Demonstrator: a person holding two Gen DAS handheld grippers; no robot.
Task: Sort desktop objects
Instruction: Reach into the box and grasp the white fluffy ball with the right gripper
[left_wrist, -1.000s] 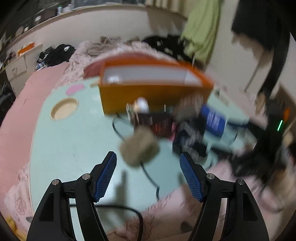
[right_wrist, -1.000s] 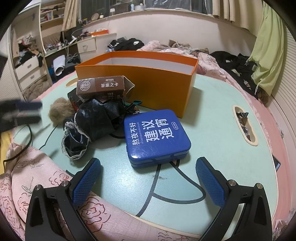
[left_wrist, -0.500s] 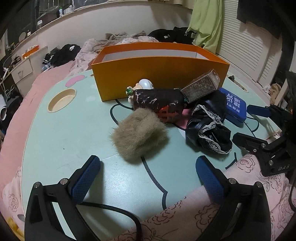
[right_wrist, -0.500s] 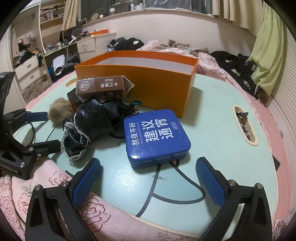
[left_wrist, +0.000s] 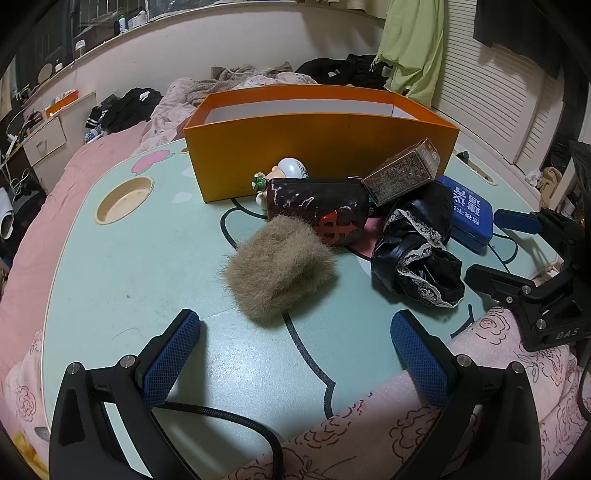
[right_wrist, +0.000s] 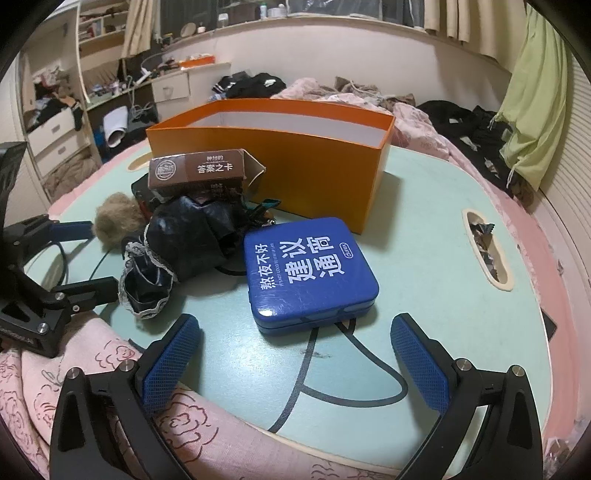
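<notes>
An open orange box (left_wrist: 317, 147) (right_wrist: 291, 155) stands at the back of the mint-green table (left_wrist: 122, 258). In front of it lies a pile: a tan furry ball (left_wrist: 280, 269) (right_wrist: 114, 223), a dark pouch with red print (left_wrist: 321, 210), a small figurine (left_wrist: 284, 171), a brown card box (left_wrist: 404, 175) (right_wrist: 195, 173), black lace-trimmed fabric (left_wrist: 417, 251) (right_wrist: 177, 243) and a blue tin (left_wrist: 471, 216) (right_wrist: 310, 269). My left gripper (left_wrist: 295, 354) stands wide open just short of the furry ball, holding nothing. My right gripper (right_wrist: 295, 350) is open in front of the blue tin.
A round cup recess (left_wrist: 123, 199) sits at the table's left and a slot with wrappers (right_wrist: 485, 251) at its right. Pink rose-print bedding (left_wrist: 369, 432) borders the near edge. A black cable (left_wrist: 221, 413) trails from the left gripper. Clothes and drawers (right_wrist: 51, 136) fill the background.
The left gripper opened wide, sank toward the table and settled in front of the furry ball; the view went from blurred to steady. The right gripper kept still.
</notes>
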